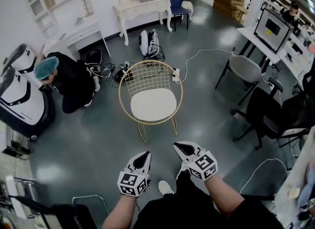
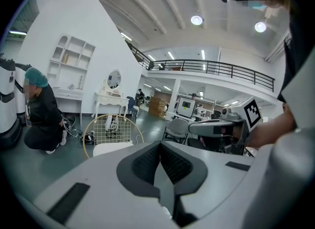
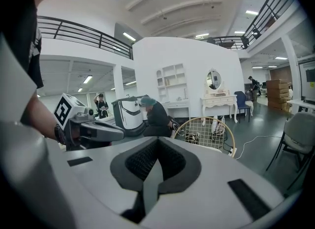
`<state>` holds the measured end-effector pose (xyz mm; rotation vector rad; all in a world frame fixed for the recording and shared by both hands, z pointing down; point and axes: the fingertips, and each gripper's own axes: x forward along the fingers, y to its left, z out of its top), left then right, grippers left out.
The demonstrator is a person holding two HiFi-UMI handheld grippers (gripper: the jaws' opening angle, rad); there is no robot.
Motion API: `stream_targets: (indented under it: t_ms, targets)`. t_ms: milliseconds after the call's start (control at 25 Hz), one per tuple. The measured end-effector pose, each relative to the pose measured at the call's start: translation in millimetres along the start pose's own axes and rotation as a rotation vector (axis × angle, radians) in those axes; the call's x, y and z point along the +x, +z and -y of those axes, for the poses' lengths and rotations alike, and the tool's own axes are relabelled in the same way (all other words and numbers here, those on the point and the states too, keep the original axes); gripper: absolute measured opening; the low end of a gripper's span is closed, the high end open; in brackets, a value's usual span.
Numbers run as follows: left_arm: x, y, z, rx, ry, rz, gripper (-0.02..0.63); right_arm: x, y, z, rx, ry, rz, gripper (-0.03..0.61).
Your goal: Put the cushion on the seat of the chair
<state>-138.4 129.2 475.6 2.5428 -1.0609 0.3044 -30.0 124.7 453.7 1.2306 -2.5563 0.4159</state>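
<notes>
Cushion (image 1: 153,104) lying on seat of chair (image 1: 149,77), ahead of both grippers and apart from them. Left gripper (image 1: 144,156) clenched, empty; right gripper (image 1: 178,147) likewise. Crouching person (image 1: 74,82) left of chair, bare floor (image 1: 98,139) before it, office chairs (image 1: 246,68) at right.

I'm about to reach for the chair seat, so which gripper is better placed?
Right, narrowly. Both are shut, empty and short of the chair, but the right gripper reaches a little nearer the white seat than the left gripper.
</notes>
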Motion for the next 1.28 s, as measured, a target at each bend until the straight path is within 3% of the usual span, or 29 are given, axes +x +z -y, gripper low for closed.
stream_targets:
  t_ms: [1280]
  targets:
    - [3.4,-3.8,5.0,0.006,0.006,-0.002,0.017,0.5,-5.2,0.7,-0.012,0.02,0.001,0.012]
